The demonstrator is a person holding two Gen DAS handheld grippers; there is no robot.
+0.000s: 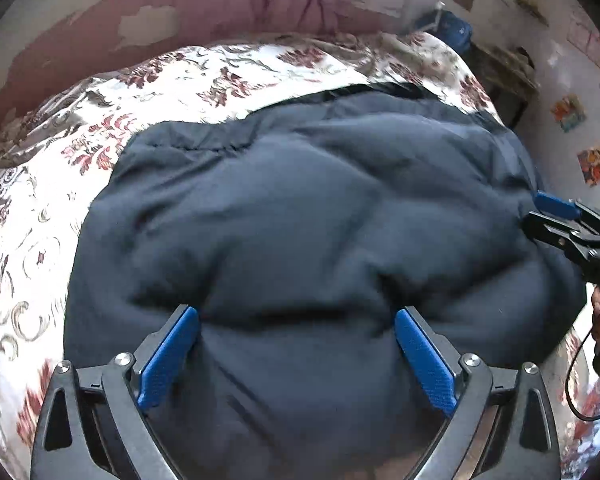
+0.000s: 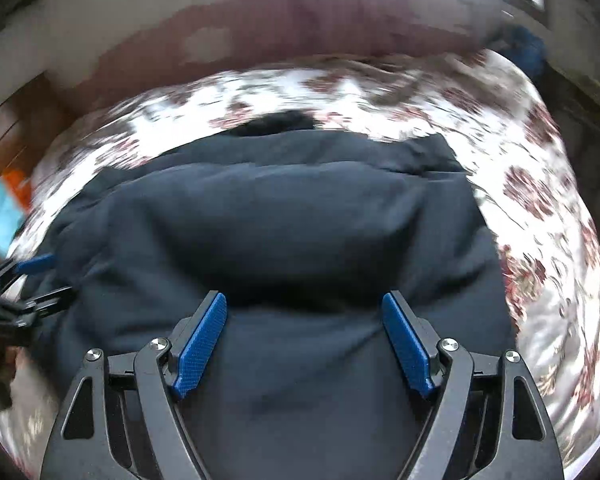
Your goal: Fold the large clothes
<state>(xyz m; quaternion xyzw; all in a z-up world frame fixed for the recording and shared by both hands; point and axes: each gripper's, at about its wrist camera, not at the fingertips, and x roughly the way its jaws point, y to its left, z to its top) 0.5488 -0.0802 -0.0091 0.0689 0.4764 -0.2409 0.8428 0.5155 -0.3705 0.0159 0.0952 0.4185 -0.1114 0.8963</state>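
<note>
The dark jacket on the bed looks puffy, soft and bulky; best gripped at its near edge. Left gripper and right gripper fingers are spread, grasping nothing.

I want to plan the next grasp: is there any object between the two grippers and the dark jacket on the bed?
Nothing visible: the left gripper and right gripper stand open directly over the dark jacket.

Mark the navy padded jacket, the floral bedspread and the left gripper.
navy padded jacket (image 1: 300, 208), left wrist view, puffy middle panel.
floral bedspread (image 1: 40, 208), left wrist view, bare patch left of the jacket.
left gripper (image 1: 296, 356), left wrist view, midway between its blue fingertips.
</note>
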